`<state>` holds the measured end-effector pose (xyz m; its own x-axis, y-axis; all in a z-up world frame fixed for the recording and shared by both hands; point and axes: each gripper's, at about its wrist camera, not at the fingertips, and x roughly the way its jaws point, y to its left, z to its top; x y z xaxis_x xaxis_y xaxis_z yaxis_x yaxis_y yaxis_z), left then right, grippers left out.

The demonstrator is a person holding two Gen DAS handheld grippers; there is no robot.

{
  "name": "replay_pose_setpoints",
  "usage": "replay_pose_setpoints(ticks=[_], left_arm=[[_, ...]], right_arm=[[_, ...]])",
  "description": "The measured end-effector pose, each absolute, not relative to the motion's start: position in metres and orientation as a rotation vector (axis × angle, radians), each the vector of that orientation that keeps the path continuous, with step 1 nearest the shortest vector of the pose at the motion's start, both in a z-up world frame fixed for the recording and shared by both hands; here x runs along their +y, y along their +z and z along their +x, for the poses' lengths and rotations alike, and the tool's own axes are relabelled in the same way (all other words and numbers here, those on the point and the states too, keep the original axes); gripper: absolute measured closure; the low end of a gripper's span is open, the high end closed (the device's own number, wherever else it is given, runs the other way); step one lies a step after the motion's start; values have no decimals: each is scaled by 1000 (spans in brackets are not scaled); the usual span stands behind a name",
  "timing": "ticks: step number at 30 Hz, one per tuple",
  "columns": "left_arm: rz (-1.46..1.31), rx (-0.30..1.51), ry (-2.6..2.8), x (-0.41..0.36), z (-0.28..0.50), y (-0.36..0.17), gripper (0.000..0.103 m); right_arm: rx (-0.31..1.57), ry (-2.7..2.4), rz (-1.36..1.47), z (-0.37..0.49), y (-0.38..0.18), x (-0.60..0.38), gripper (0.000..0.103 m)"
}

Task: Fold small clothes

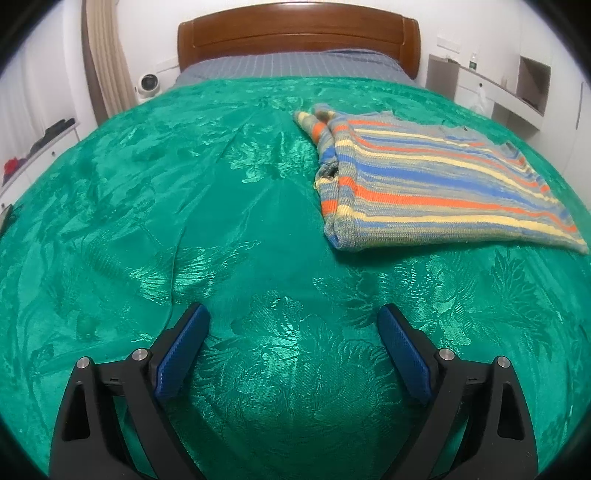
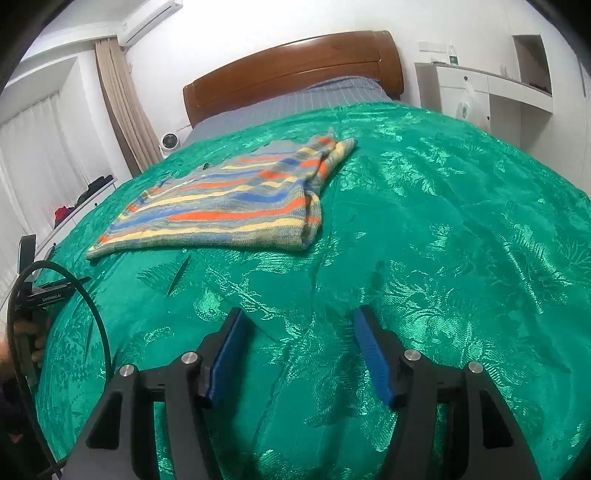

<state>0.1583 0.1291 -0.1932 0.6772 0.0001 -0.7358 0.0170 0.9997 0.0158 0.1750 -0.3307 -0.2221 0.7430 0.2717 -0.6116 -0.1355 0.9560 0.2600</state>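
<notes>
- Even, fairly bright indoor light is filling both views; its source is probably overhead, out of frame.
- The green bedspread [image 1: 258, 221] is throwing back patchy sheen across its woven pattern.
- Shadows are staying soft and faint under the striped sweater [image 2: 229, 206].
- Fisheye distortion is bending the wooden headboard [image 1: 299, 33] and darkening the corners.
- Fine detail is softening slightly toward the edges.

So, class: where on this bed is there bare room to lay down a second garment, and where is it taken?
Free: the green bedspread left of the striped sweater, and the strip between it and the open left gripper. In the right view, the spread to the sweater's right, beyond the open right gripper, is also bare. Taken: only the sweater's patch.
</notes>
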Motion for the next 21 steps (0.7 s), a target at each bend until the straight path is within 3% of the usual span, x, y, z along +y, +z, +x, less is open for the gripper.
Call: replay_pose_setpoints(ticks=[21], left_arm=[[16,818,-14,130,157,-193,10]], right_arm=[[688,227,211,175,-224,-330,42]])
